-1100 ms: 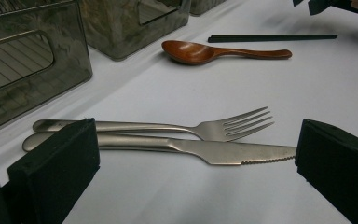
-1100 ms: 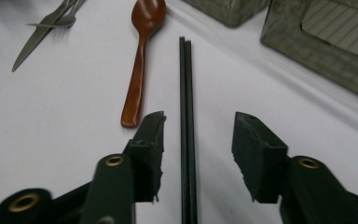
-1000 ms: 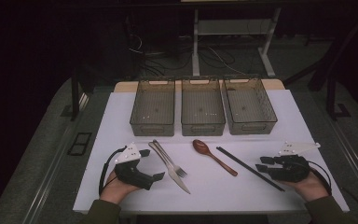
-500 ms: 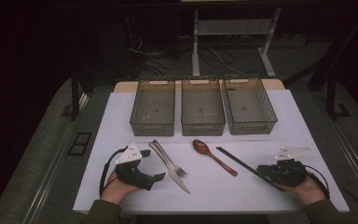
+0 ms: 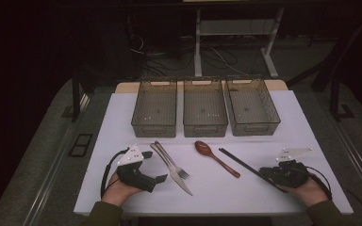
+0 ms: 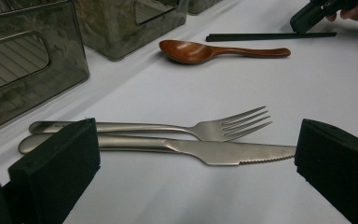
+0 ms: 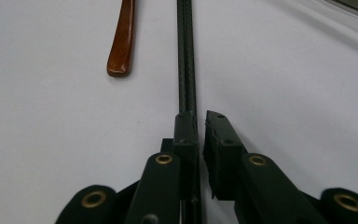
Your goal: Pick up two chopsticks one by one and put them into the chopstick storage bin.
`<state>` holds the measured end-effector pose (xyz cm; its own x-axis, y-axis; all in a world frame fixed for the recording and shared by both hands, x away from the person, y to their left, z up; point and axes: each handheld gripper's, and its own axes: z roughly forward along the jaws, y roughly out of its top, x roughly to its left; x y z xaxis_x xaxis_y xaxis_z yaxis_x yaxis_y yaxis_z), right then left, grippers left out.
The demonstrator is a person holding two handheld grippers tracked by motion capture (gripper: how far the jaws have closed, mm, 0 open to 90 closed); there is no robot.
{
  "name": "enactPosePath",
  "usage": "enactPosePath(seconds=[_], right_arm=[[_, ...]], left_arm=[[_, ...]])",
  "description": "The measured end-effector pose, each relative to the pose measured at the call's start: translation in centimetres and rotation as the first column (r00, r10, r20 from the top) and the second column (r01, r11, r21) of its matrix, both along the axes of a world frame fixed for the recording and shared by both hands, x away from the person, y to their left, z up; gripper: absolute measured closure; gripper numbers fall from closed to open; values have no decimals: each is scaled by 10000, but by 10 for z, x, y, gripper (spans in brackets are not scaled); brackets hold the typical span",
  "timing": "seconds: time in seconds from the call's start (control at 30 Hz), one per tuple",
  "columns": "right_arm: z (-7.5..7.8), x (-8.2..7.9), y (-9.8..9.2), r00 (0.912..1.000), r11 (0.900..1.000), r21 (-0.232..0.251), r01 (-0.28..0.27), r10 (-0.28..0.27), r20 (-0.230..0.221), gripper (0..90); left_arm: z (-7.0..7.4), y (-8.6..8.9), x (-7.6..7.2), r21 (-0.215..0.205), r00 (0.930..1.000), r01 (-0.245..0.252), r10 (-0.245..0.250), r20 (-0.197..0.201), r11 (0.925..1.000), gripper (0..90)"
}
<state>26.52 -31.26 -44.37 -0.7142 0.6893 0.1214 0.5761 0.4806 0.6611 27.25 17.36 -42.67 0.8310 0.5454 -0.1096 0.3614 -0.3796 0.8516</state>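
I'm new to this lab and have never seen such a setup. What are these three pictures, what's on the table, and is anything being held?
There is no robot here: a person holds a hand-operated tool with two-jawed tongs in each hand. One camera looks down from above the table; the other two ride on the tools and look along their jaws.

On the white table stand three clear bins. In front lie a fork, a knife, a wooden spoon and black chopsticks.

The left tongs stand wide open beside the fork and knife, holding nothing. The right tongs have just been closing and are nearly shut at the near end of the chopsticks, which run between the jaws; a firm grip cannot be confirmed.
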Motion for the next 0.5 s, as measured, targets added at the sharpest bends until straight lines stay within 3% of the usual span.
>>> enactPosePath(seconds=[0.5], right_arm=[[-4, 2, 2, 9996, 9990, -443, -28, 41, 293, 829]], left_arm=[[0, 0, 0, 17, 10000, 8, -8, 3, 10000, 0]])
